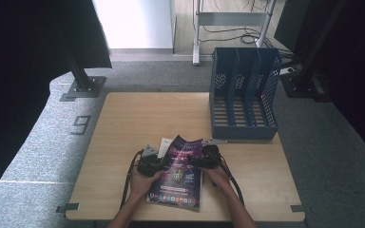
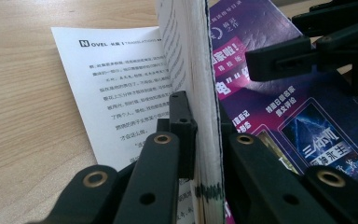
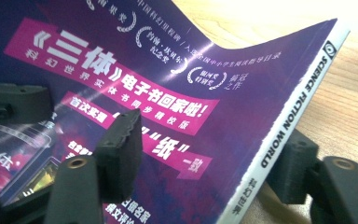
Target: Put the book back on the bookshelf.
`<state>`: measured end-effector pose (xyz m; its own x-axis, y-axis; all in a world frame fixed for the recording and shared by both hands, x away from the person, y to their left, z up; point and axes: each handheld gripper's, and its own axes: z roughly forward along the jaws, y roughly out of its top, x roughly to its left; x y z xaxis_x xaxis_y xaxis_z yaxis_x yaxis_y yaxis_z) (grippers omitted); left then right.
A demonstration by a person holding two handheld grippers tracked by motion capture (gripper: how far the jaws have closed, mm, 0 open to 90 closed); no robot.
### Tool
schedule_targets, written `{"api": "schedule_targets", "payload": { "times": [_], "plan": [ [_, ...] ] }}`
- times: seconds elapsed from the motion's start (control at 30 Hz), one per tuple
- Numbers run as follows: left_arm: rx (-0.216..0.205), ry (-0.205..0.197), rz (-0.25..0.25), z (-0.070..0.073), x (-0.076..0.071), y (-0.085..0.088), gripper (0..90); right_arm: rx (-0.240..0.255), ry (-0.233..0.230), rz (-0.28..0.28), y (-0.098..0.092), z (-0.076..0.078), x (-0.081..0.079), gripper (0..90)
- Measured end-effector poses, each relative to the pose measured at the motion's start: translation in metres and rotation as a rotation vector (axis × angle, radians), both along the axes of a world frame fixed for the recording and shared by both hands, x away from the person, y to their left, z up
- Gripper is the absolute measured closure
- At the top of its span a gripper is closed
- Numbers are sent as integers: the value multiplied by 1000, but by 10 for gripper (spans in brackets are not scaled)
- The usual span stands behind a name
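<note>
A purple-covered magazine (image 1: 180,176) lies near the table's front edge, its far part lifted and bent. My left gripper (image 1: 163,162) is shut on the edge of a raised stack of its pages (image 2: 200,84), which stand upright between the jaws (image 2: 206,128). Under them an opened white text page (image 2: 116,93) lies flat. My right gripper (image 1: 196,161) is at the magazine's right side. Its jaws (image 3: 207,149) straddle the spine edge (image 3: 289,121), one over the cover (image 3: 191,93) and one beneath it, and I see no pad pressing. From the left gripper view, the right gripper (image 2: 307,51) hovers over the cover.
A blue perforated file rack (image 1: 244,95) with several slots stands at the table's back right. The wooden table (image 1: 138,118) has bare room at the left and back. Black stands and cables sit on the carpet beyond.
</note>
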<state>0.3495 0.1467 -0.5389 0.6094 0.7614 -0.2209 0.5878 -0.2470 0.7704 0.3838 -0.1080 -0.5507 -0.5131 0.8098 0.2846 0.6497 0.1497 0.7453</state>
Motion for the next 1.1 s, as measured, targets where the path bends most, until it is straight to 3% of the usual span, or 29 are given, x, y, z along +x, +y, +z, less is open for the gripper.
{"api": "schedule_targets", "payload": {
  "times": [0.3,0.4,0.63,0.87,1.1],
  "plan": [
    [-6,1,4,-1,0,1,852,11,29,28,-2,5,2,463],
    [-12,2,4,-1,0,1,851,9,27,24,-4,5,1,549],
    [-32,12,-7,-1,0,4,848,1,7,41,-6,7,-3,610],
    [-57,1,-13,2,-1,5,847,28,-1,59,-12,12,-7,644],
    [-82,-18,-18,6,-3,8,837,29,-75,83,-13,24,-16,658]
  ]
}}
